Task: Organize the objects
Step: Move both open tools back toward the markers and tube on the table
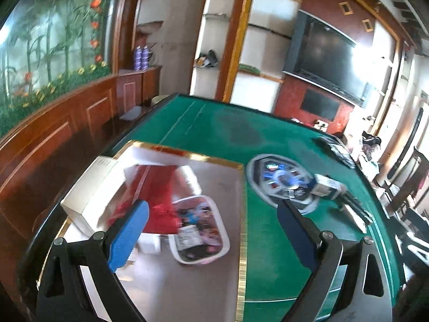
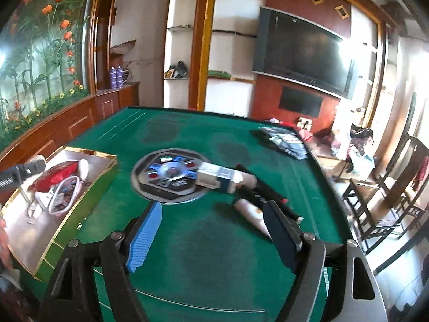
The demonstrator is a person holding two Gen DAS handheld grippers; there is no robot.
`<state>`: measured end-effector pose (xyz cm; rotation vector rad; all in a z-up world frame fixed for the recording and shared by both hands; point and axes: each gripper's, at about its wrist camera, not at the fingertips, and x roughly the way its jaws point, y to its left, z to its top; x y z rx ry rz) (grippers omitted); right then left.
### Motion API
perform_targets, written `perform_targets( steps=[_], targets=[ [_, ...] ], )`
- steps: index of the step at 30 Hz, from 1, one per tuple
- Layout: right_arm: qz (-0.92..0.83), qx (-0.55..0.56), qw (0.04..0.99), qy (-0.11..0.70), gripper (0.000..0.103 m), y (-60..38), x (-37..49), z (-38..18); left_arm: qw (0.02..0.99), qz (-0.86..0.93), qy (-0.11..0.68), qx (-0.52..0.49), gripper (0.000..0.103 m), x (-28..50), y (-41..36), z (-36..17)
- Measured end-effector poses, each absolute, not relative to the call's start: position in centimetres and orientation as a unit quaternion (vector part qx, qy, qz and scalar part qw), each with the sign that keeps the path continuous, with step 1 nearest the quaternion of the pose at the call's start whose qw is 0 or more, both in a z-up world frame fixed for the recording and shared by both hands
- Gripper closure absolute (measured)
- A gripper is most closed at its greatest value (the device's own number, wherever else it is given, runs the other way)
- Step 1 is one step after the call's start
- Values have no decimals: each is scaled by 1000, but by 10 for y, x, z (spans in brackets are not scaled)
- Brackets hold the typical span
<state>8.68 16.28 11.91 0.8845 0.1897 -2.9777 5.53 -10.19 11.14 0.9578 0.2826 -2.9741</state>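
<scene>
Ahead, both tongs, left tongs [image 1: 211,214] and right tongs [image 2: 214,214], are hanging spread and empty; a cream tube [image 2: 252,214] is lying on the green tabletop [image 2: 214,255], its long axis running diagonally toward lower right.

Green felt table [image 2: 214,255], gold-rimmed silver tray [image 2: 88,187], red pouch [image 2: 57,175], white box [image 1: 91,187], white-framed printed pouch [image 1: 201,230], blue-padded jaws, black frames.

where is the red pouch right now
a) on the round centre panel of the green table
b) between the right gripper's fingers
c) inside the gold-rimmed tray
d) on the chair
c: the red pouch lies inside the gold-rimmed tray, beside a white-rimmed printed pouch.
</scene>
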Motion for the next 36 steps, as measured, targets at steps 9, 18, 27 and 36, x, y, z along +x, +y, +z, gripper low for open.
perform_targets(
  steps=[9,18,27,36],
  targets=[
    [-947,321,28,0,18,230,83,105,-73,-942,28,328,1,50,-10,122],
    [-910,374,52,-174,18,333,56,70,-153,-910,-5,385,1,15,65,82],
    [-903,399,72,-141,18,306,7,56,-130,-878,-25,461,1,-35,82,16],
    [-902,381,129,-160,18,294,-42,69,-87,-876,-30,473,0,-45,72,-4]
  ],
)
